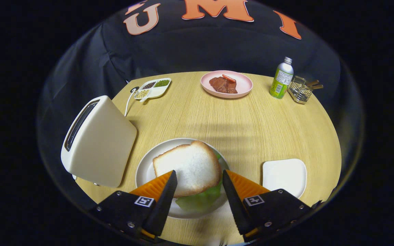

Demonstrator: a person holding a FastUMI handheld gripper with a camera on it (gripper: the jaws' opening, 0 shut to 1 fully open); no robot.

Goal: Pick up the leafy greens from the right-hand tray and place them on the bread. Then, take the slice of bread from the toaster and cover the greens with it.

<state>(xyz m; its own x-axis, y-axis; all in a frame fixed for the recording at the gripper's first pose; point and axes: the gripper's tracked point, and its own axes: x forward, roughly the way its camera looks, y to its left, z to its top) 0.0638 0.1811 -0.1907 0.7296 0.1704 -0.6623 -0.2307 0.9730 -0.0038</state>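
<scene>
While the wooden counter (pixel 238 126) spreads widest, a toaster (pixel 96 141) stands beside a white plate (pixel 144 171). On that plate a bread slice (pixel 188 167) covers the leafy greens (pixel 198 200), which peek out just ahead of the hand-held gripper (pixel 198 181), its fingers apart and touching nothing. Right of the plate sits a small white tray (pixel 284 176)

tongs (pixel 199 191) | fingers spread apart (gripping nothing) | angled downward
</scene>
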